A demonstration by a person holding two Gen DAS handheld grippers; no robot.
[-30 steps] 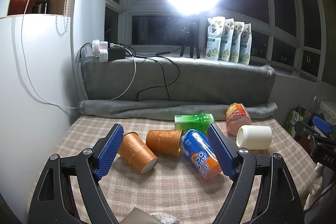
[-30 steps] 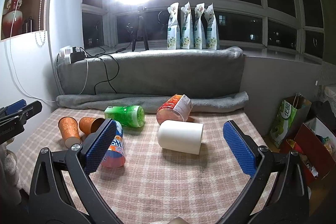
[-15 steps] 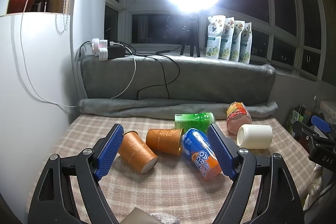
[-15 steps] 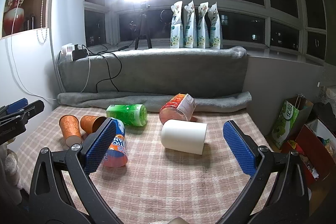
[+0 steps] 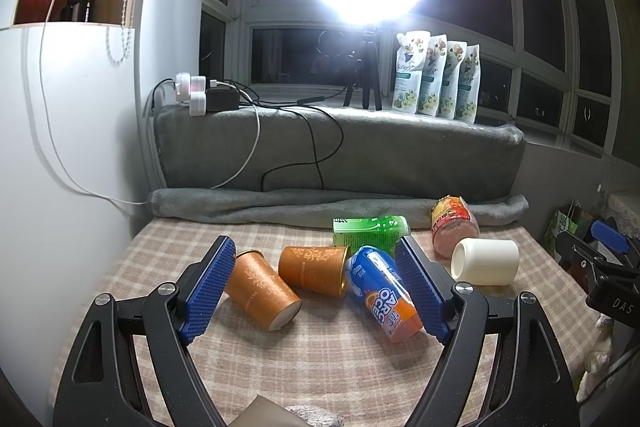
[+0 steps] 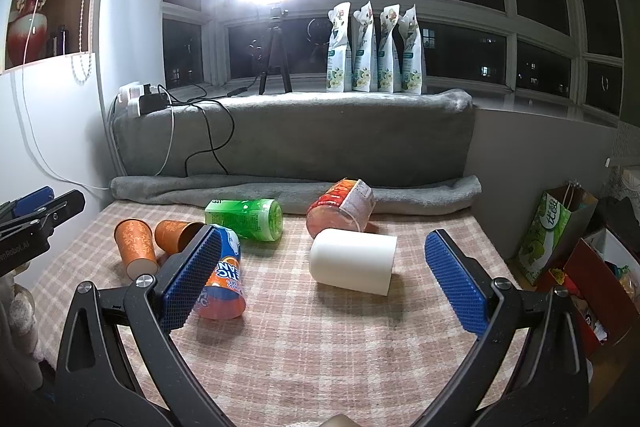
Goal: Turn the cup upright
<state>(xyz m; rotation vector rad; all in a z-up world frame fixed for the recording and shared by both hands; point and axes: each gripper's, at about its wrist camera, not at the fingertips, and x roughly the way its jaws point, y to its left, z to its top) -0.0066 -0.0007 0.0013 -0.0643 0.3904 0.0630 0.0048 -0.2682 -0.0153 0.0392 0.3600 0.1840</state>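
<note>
We held both grippers, left (image 5: 316,291) and right (image 6: 324,283), with jaws spread; the white cup (image 6: 354,261) lay sideways and looked likely to roll if nudged.

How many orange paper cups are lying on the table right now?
2, both on their sides at the table's left. One orange cup lies nearest the left edge; the second orange cup lies beside it, against the blue bottle. None visibly hidden.
</note>
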